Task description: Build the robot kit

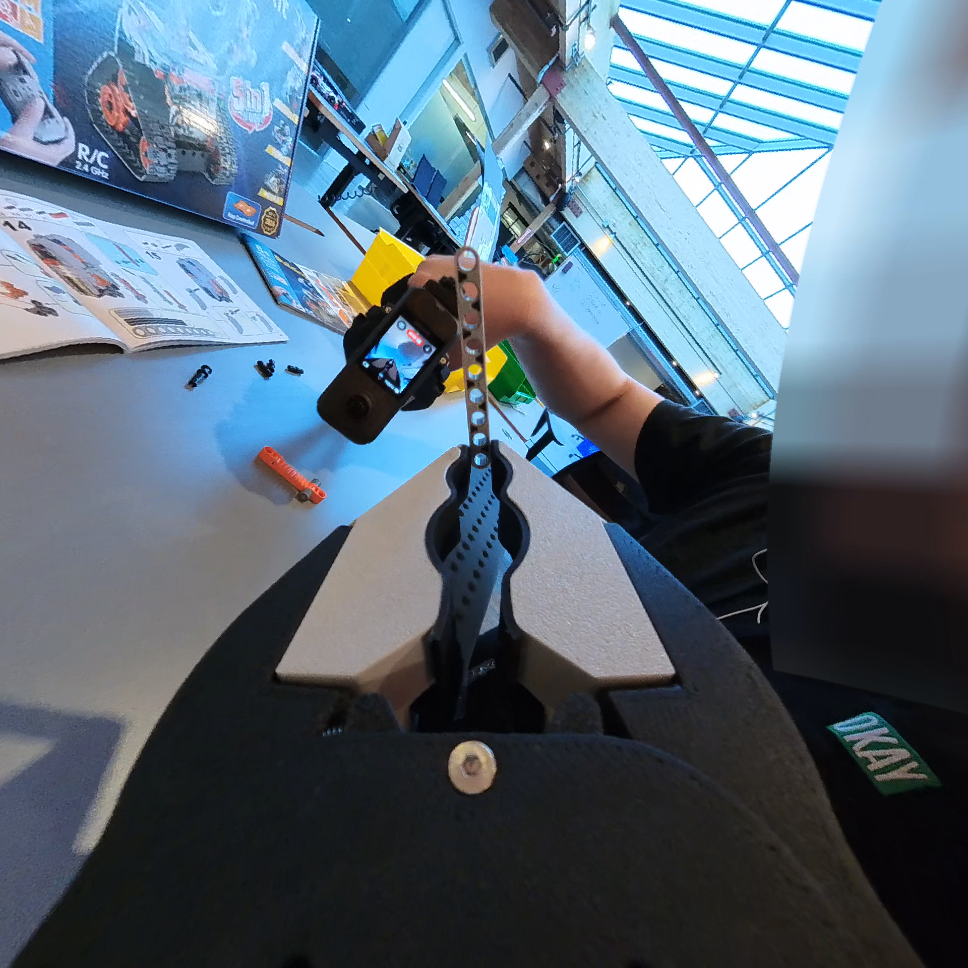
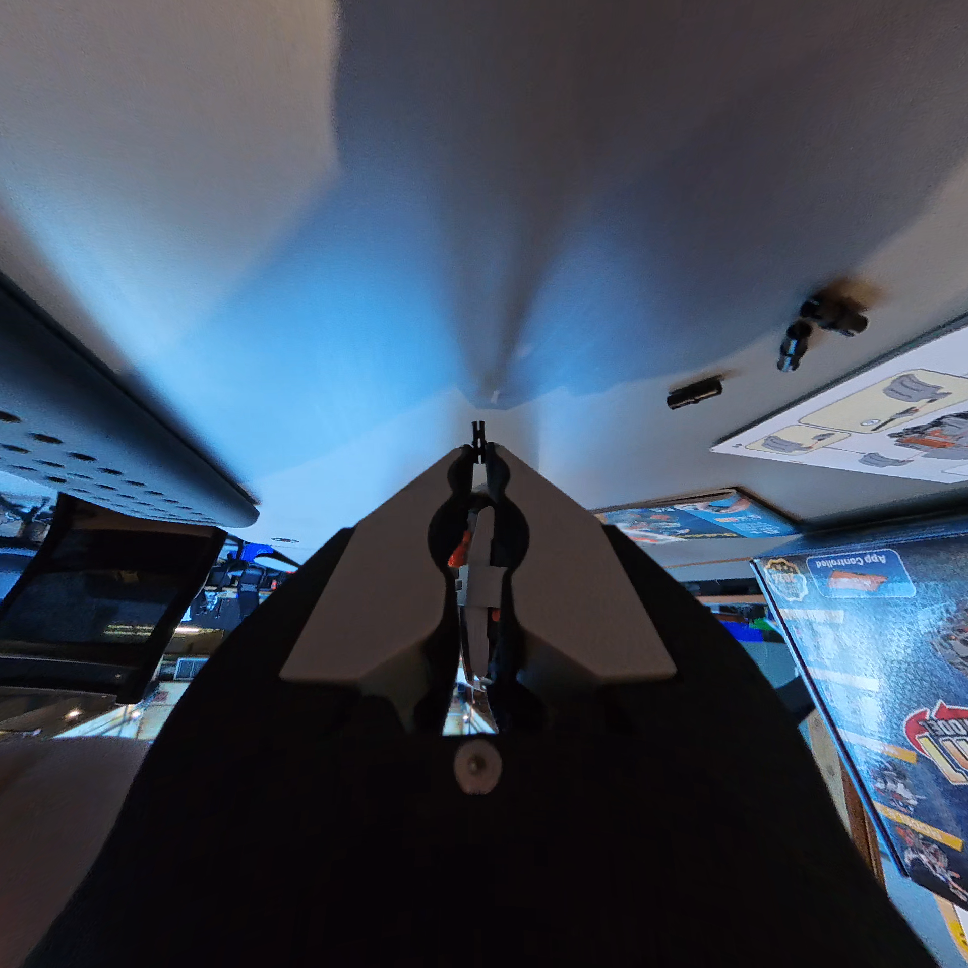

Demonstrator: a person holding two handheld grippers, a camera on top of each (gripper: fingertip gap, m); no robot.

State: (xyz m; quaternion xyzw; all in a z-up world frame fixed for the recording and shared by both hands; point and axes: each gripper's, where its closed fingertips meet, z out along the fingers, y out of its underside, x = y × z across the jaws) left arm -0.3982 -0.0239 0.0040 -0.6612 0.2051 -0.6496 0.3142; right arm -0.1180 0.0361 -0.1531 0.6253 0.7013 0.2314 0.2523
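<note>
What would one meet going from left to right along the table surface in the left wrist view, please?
Open instruction booklet → lone black pin → pair of black pins → orange beam → the right gripper's camera → grey holed beam, gripped by the left gripper.

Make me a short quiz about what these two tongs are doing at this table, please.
1. True or false: the left tongs grip a long grey strip with holes.
2. What do the right tongs pinch at their tip?
A. an orange bar
B. a small black peg
C. a booklet
3. Fill in: on the table, the orange bar lies ____ any tongs.

Key
1. True; the strip stands up from their closed tip.
2. B; the small black peg pokes out of the tip.
3. Apart from; it lies loose, near the open booklet and the loose black pegs.
</note>
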